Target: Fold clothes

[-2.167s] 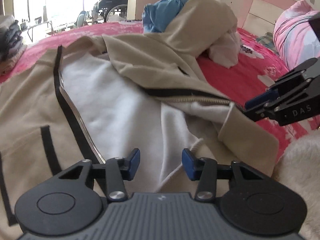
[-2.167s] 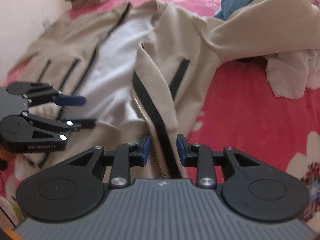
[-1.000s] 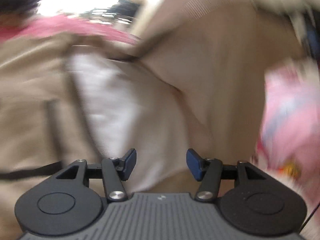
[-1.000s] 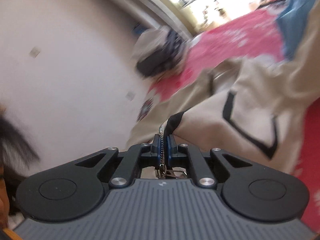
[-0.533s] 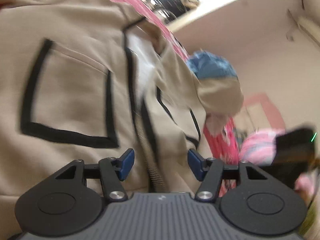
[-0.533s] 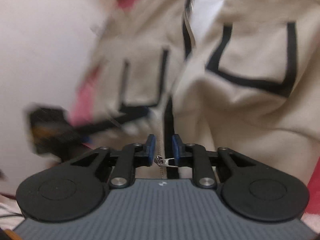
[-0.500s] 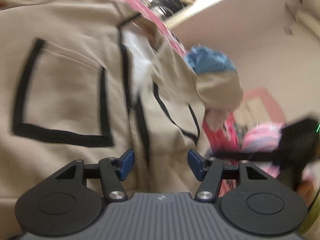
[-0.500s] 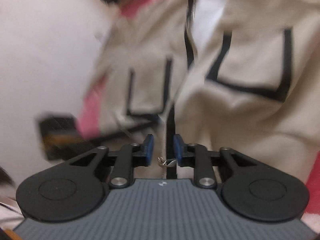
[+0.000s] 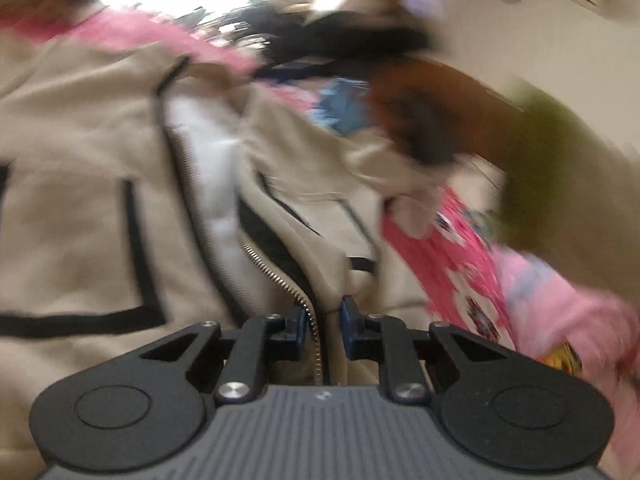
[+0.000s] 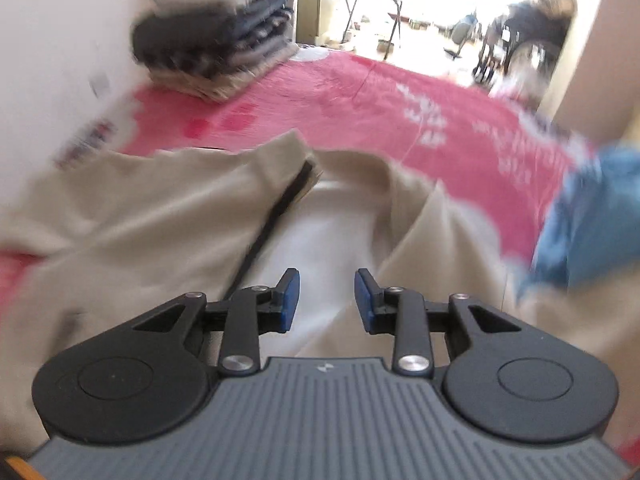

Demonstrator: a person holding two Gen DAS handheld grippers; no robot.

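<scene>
A beige zip jacket (image 9: 80,200) with black trim and a white lining lies spread on the red bedspread (image 10: 360,92). My left gripper (image 9: 324,320) is closing at the jacket's bottom. Its blue pads press on the front edge by the metal zipper (image 9: 280,280), and beige cloth fills the gap between them. My right gripper (image 10: 327,296) hangs over the upper part of the jacket (image 10: 140,220). Its jaws are opening and nothing is between them. Beyond them lies the white lining (image 10: 328,232).
A stack of folded clothes (image 10: 216,40) sits at the bed's far left by the wall. A blue garment (image 10: 592,220) lies to the right of the jacket. A pink pillow (image 9: 560,300) is at the right. A blurred dark shape with a green sleeve (image 9: 540,152) crosses above the jacket.
My left jaws have narrowed onto the jacket's zipper edge. My right gripper has let go of the zipper pull, opened, and swung up the jacket toward its collar end.
</scene>
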